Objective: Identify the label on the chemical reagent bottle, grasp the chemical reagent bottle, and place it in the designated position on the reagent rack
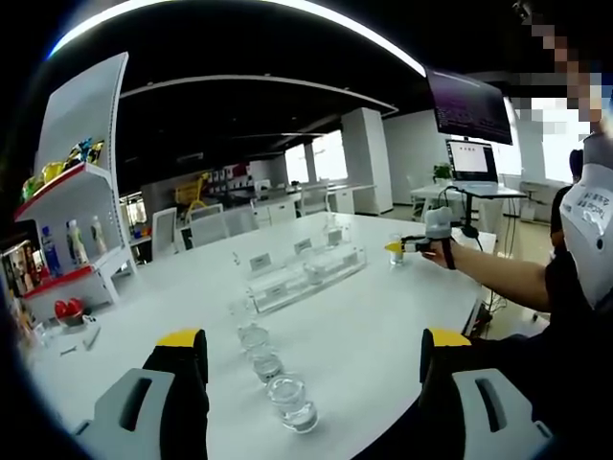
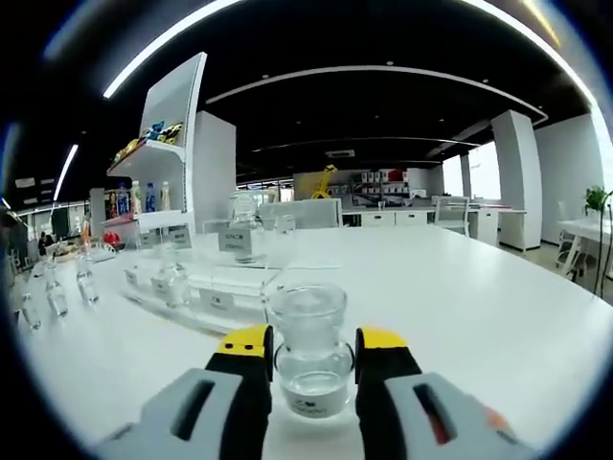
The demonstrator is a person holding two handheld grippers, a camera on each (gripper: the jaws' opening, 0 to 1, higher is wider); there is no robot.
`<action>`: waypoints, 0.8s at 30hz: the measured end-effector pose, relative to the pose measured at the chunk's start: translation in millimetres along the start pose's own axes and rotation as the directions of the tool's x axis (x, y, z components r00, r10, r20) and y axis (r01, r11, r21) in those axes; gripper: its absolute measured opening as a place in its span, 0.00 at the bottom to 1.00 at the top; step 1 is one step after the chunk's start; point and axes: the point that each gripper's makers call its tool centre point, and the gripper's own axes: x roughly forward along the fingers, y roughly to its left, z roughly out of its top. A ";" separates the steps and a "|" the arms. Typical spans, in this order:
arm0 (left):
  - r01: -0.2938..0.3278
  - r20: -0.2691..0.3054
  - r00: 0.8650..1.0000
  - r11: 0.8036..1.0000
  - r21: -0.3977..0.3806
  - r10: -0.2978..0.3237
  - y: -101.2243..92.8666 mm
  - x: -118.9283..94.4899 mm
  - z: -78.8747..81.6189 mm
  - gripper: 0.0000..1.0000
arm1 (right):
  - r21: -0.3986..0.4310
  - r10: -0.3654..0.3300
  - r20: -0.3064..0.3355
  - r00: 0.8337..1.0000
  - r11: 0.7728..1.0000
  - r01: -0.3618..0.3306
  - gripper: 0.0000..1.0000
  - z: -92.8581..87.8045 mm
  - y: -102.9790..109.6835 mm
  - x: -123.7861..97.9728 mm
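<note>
White tabletop [image 1: 383,326] spreads through an open office, with a red-edged display shelf [image 1: 72,230] off to one side. In the right gripper view, the right gripper [image 2: 311,359] straddles a clear glass reagent bottle [image 2: 308,350]: its yellow-tipped jaws stand just beside the bottle's round body on either side, but whether they press on the glass cannot be told. Beyond the jaws lies the clear acrylic reagent rack [image 2: 215,287] with small label cards. In the left gripper view, the left gripper [image 1: 311,359] hangs released, jaws wide apart, and a row of similar bottles [image 1: 271,374] runs ahead between them toward the rack. The bottle looks stiff, smooth and breakable, probably slippery and moderately heavy if filled; the wide lower body, below the neck, seems the safest hold, with gentle squeeze.
</note>
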 end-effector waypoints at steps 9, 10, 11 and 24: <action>-0.002 -0.002 1.000 1.000 -0.001 0.002 0.9 0.2 -1.4 0.91 | -0.047 -0.006 0.012 1.000 0.999 0.007 0.31 2.6 -1.2 0.0; -0.002 -0.002 1.000 1.000 -0.002 0.002 0.9 0.2 -1.6 0.91 | -0.045 -0.007 0.012 1.000 0.999 0.007 0.31 2.7 -0.8 -0.6; -0.002 -0.003 1.000 1.000 -0.003 0.002 1.0 0.3 -1.9 0.91 | -0.045 -0.007 0.012 1.000 0.999 0.008 0.31 2.7 -0.2 -1.4; 0.001 -0.005 1.000 1.000 0.000 -0.001 -0.9 0.7 -2.5 0.91 | -0.026 -0.007 0.018 1.000 1.000 0.008 0.31 2.6 0.0 -2.8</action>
